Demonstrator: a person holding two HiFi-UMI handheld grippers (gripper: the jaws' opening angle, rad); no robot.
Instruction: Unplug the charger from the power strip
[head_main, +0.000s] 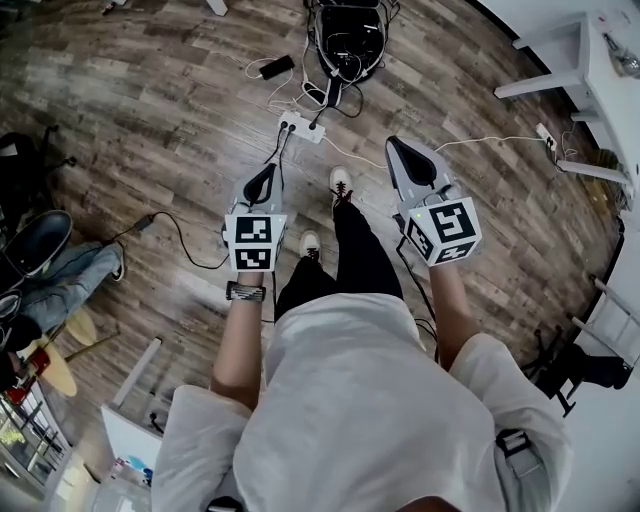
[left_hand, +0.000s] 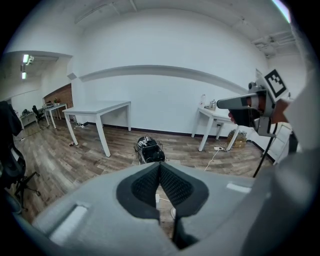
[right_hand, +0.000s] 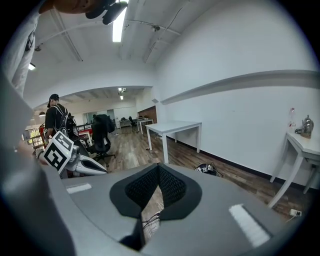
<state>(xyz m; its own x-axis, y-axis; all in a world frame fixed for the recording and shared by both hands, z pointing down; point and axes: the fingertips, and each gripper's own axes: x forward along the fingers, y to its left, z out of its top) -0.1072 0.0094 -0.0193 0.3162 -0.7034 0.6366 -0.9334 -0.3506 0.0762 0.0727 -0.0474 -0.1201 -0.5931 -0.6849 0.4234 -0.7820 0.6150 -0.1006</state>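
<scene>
**Hand-held grippers both closed and empty, short of the power strip**

The white power strip (head_main: 301, 127) lies on the wooden floor (head_main: 180, 120), straight ahead of the person's shoes (head_main: 340, 183). Two dark plugs sit in it, a left-end plug (head_main: 290, 129) and a right-end plug (head_main: 319, 119). From this height I cannot tell which one belongs to the charger.

Whichever it is, the plug body should be small, hard and light, held in only by the friction of its pins. Its cable is soft and would only stretch or kink if pulled. The best hold is probably across the flat sides of the plug body, close to the strip, with a straight pull out of the socket. The strip itself looks light and loose on the floor, so it would likely lift or slide with the plug unless something pins it down.

On the person's side of the strip, the left hand-held gripper (head_main: 266, 172) (left_hand: 160, 167) has its jaws pressed together with nothing between them. The right hand-held gripper (head_main: 398, 148) (right_hand: 158, 169) is off to the strip's right, also closed with nothing held. Neither touches the strip.

Beyond the strip a black bag (head_main: 350, 35) sits among tangled cables. A white counter (head_main: 600, 50) stands far to its right.
</scene>
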